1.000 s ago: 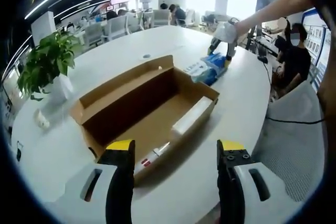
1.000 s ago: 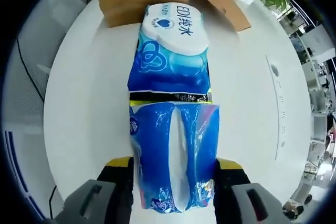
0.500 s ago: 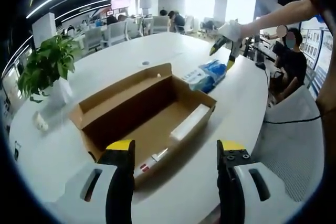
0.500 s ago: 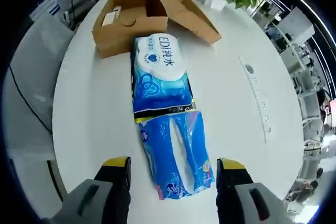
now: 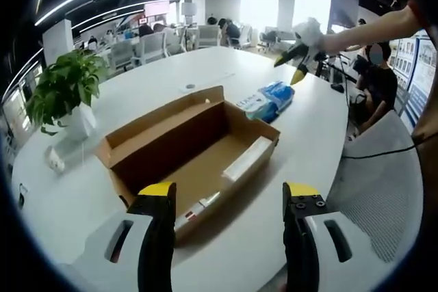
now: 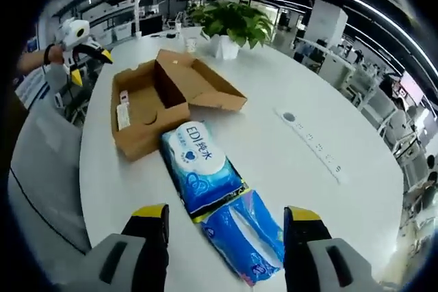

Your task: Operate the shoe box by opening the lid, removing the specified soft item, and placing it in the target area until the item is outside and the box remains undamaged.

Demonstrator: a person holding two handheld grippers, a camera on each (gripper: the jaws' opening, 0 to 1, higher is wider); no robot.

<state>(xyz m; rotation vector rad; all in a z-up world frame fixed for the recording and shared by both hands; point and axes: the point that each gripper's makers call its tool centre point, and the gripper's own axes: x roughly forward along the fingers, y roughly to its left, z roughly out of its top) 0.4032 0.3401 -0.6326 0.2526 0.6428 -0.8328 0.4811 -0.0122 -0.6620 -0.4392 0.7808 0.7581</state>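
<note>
Logged: my right gripper and left gripper both gaped wide, holding nothing. Two blue tissue packs lay on the table beside the open box.

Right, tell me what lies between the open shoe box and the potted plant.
Bare white table. In the right gripper view the shoe box has its lid flap open toward the potted plant, with nothing between them.

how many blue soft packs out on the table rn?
2. The wipes pack lies just past the open shoe box; the tissue pack sits end to end beyond it, nearest the right gripper, whose jaws are open. Others could be hidden inside the box.
</note>
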